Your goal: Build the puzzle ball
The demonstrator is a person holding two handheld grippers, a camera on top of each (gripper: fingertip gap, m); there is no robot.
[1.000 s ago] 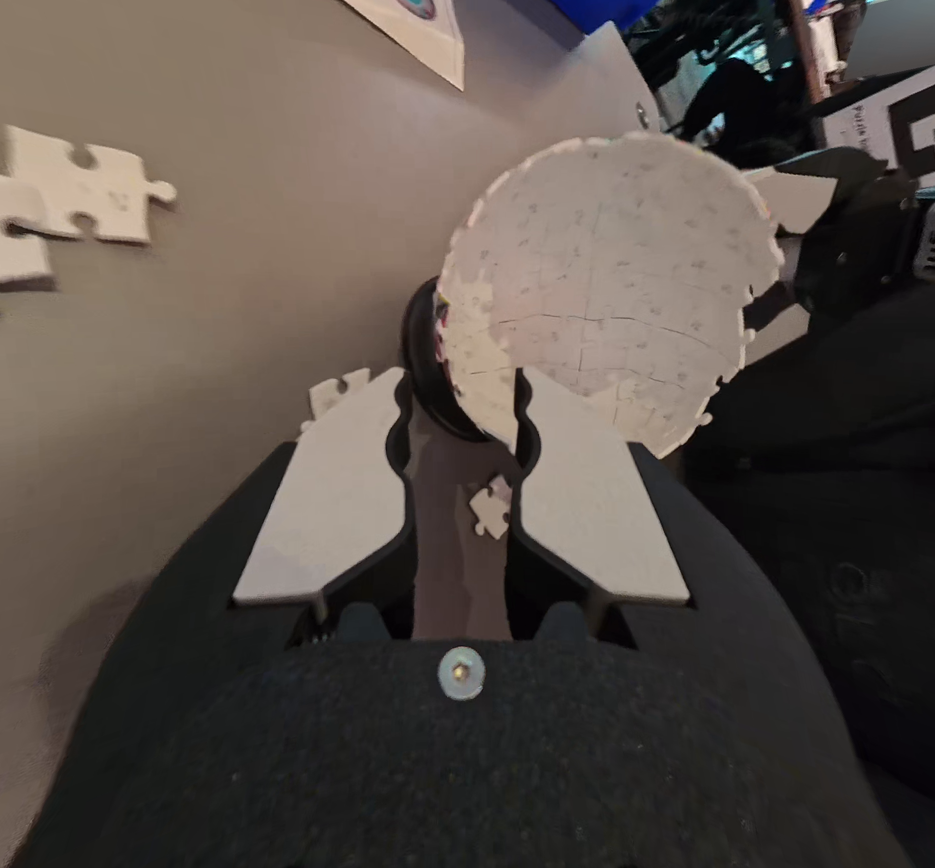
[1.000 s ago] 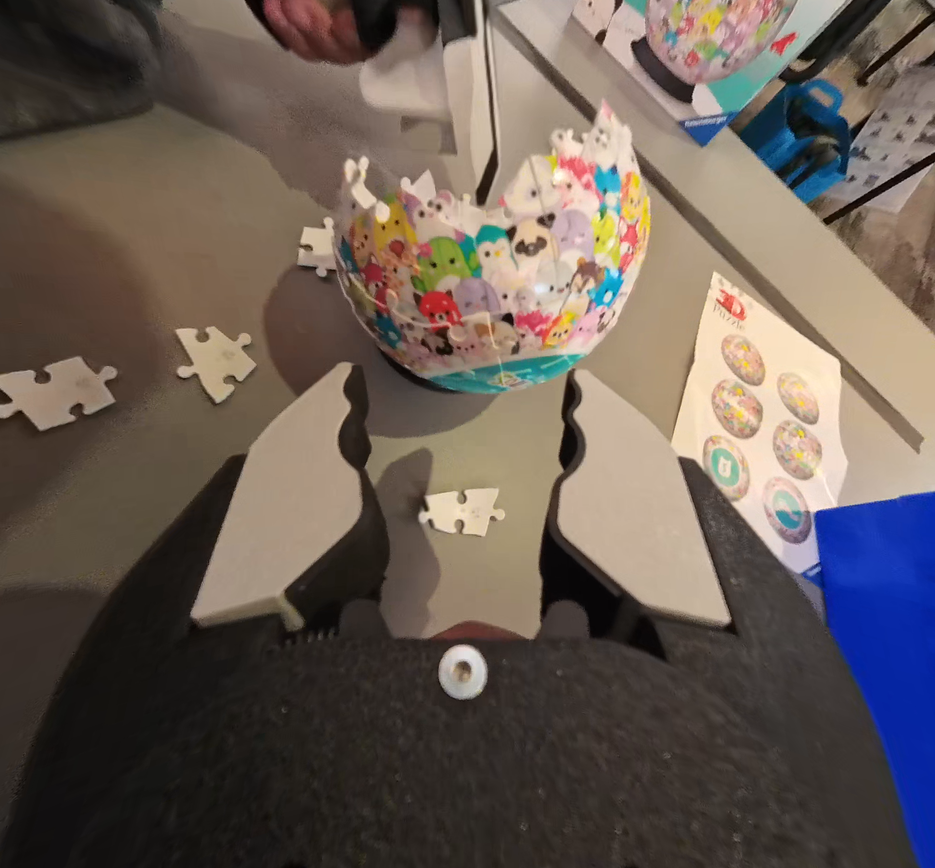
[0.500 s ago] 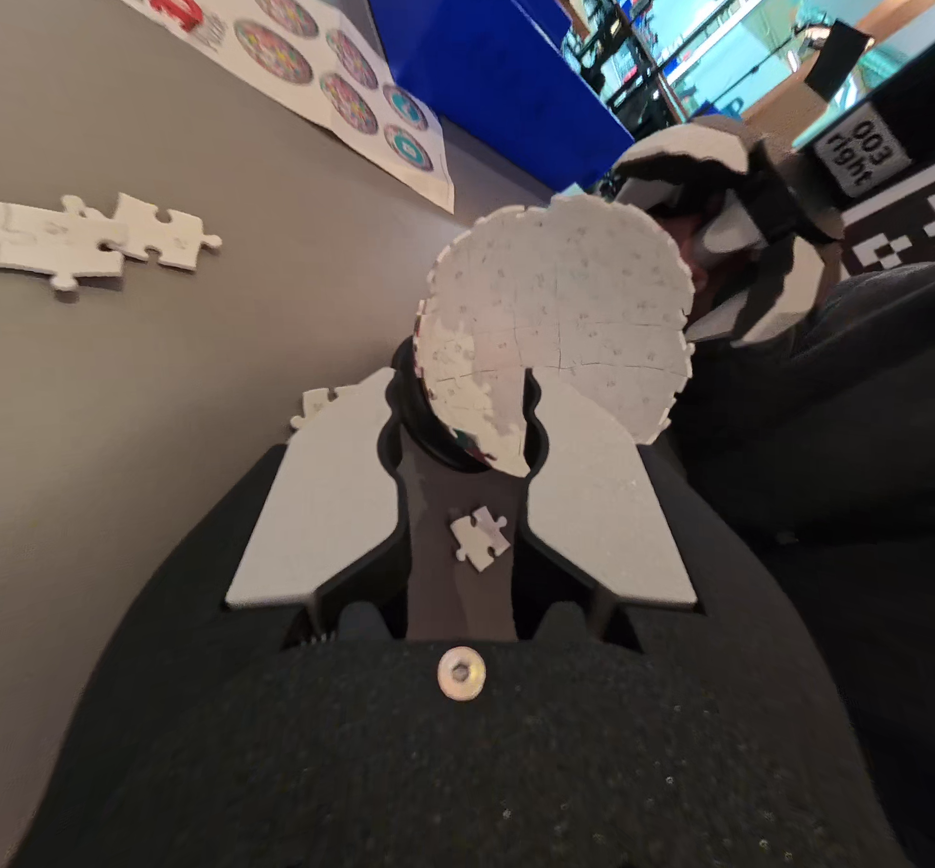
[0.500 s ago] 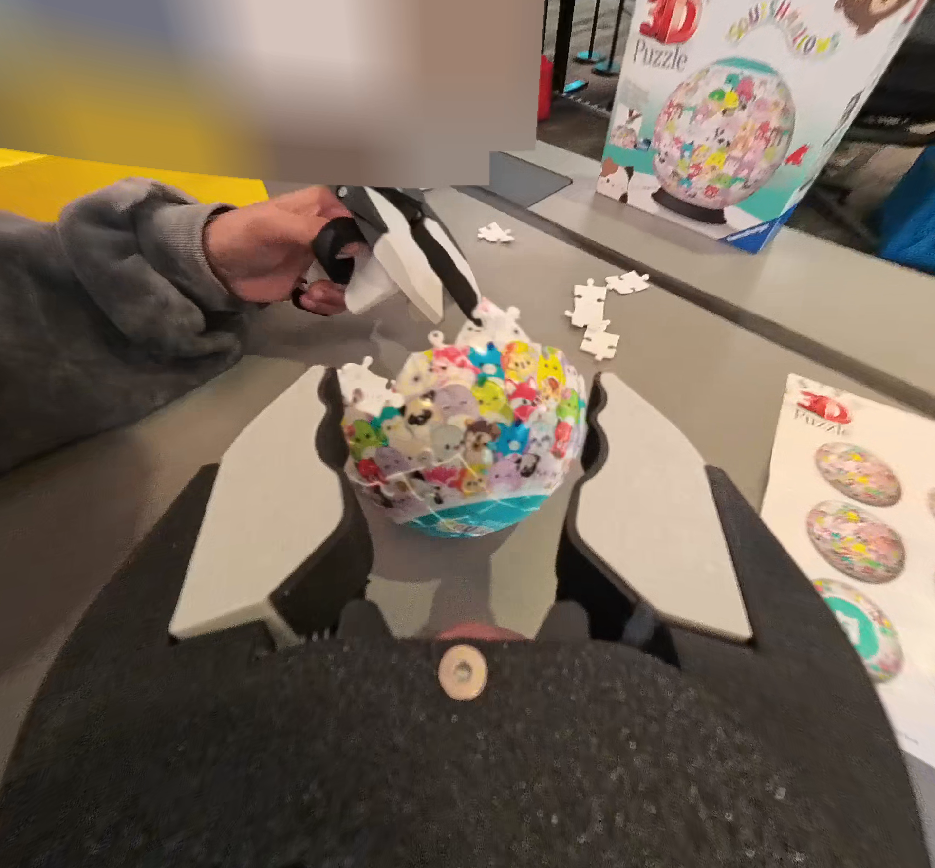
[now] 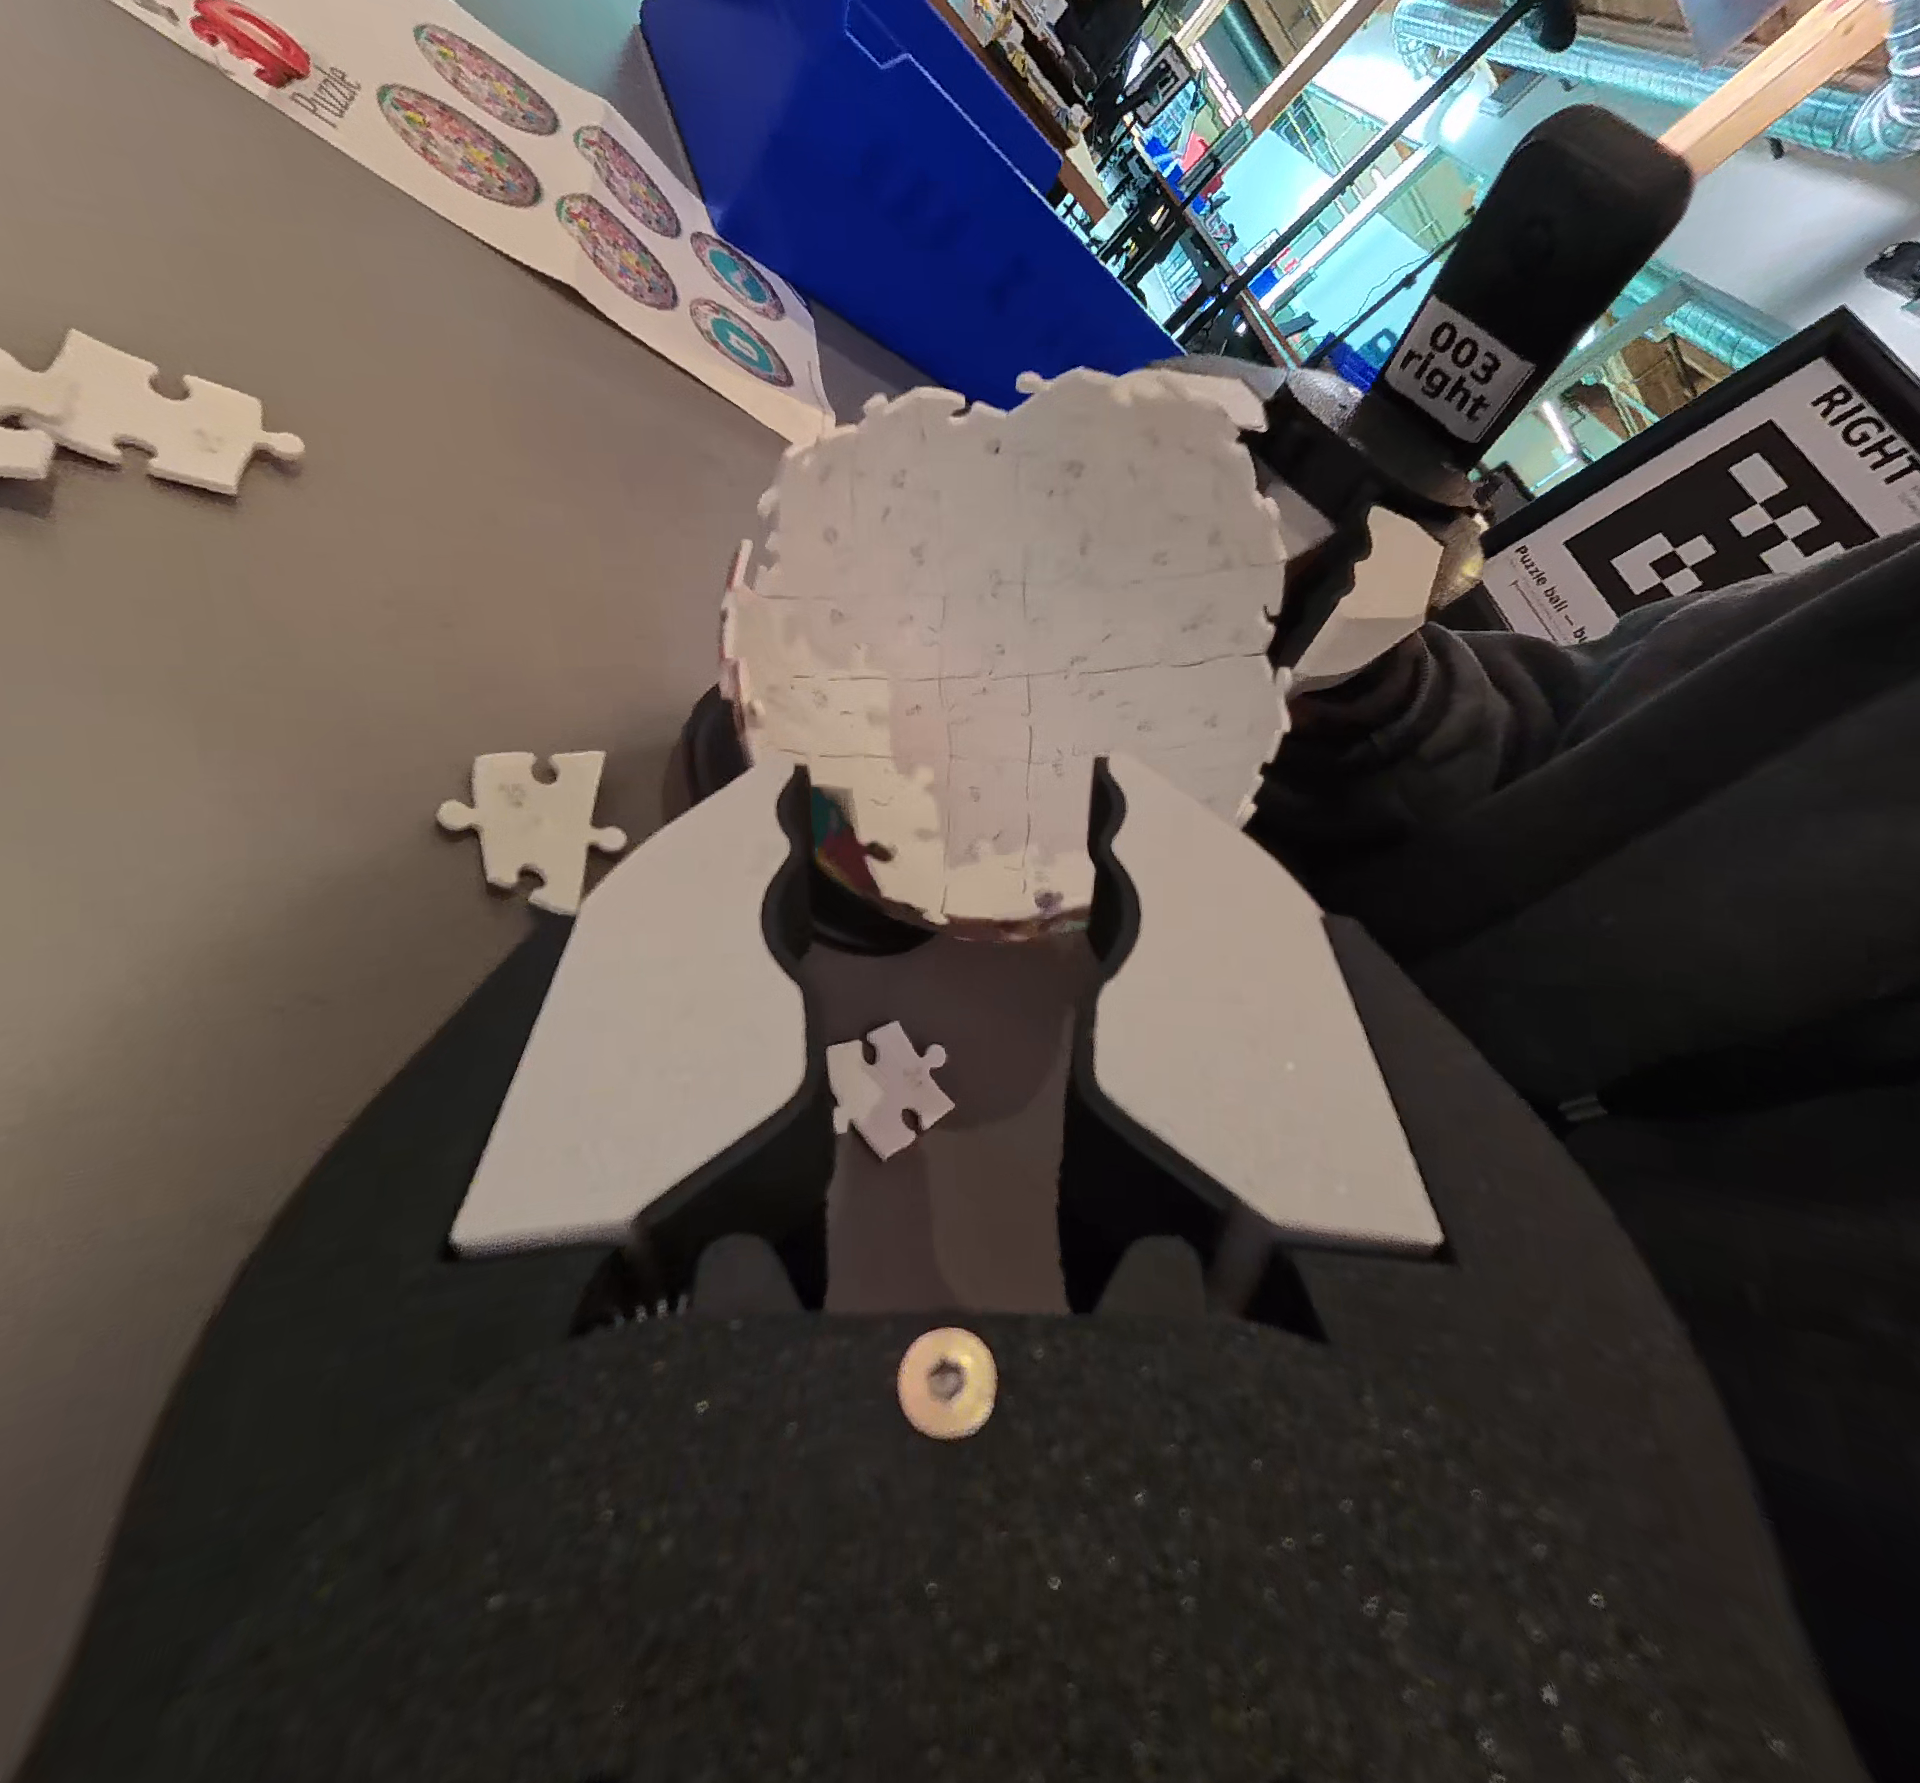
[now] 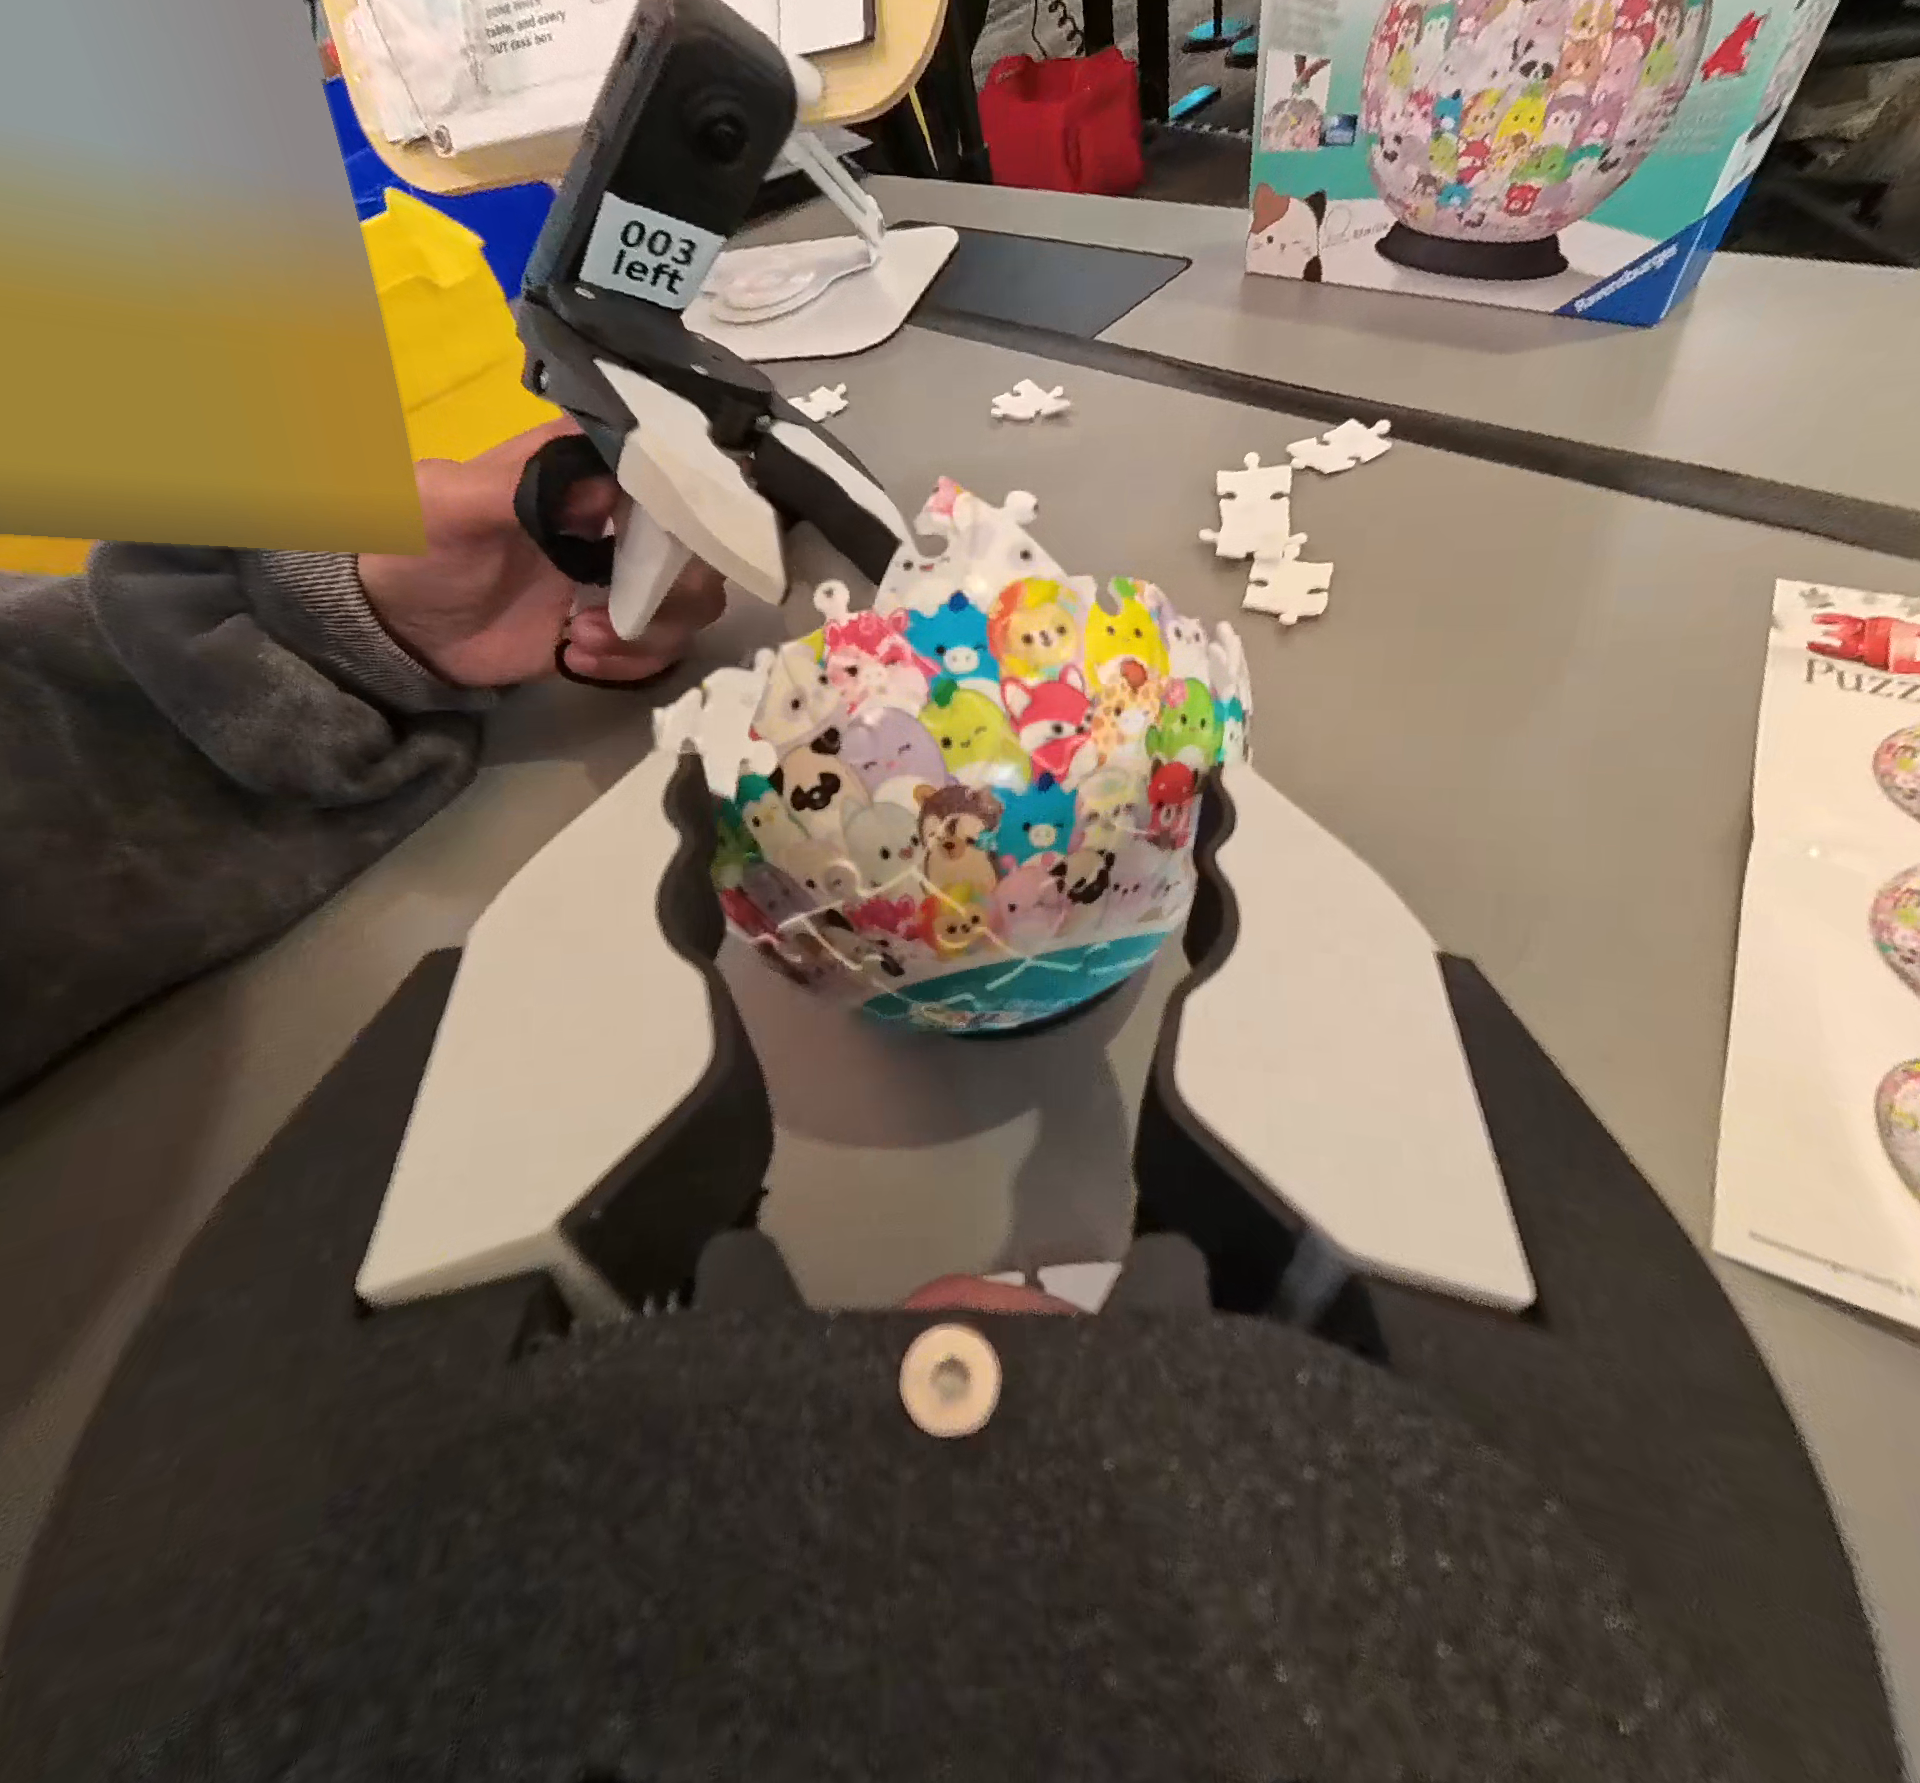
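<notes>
The half-built puzzle ball (image 6: 977, 798) stands on a dark stand (image 5: 717, 757), colourful outside, white inside (image 5: 1018, 611). My right gripper (image 6: 948, 788) is open wide. Its fingers flank the ball's lower half, close against both sides; I cannot tell if they press it. One of its fingers (image 5: 1382, 580) shows behind the ball in the left wrist view. My left gripper (image 5: 948, 793) is open and empty, low at the ball's other side. In the right wrist view it (image 6: 836, 559) has one fingertip at a raised rim piece (image 6: 966, 523).
Loose white pieces lie on the grey table: one (image 5: 530, 829) left of the ball, a small one (image 5: 894, 1089) between my left fingers, joined ones (image 5: 156, 414), several (image 6: 1262, 538) beyond the ball. The puzzle box (image 6: 1507, 71), a leaflet (image 6: 1849, 902) and a blue bin (image 5: 883, 175) stand around.
My right gripper came down and forward from above the table, and its fingers now flank the ball. My left gripper tilted lower and opened a little. The ball stayed put.
</notes>
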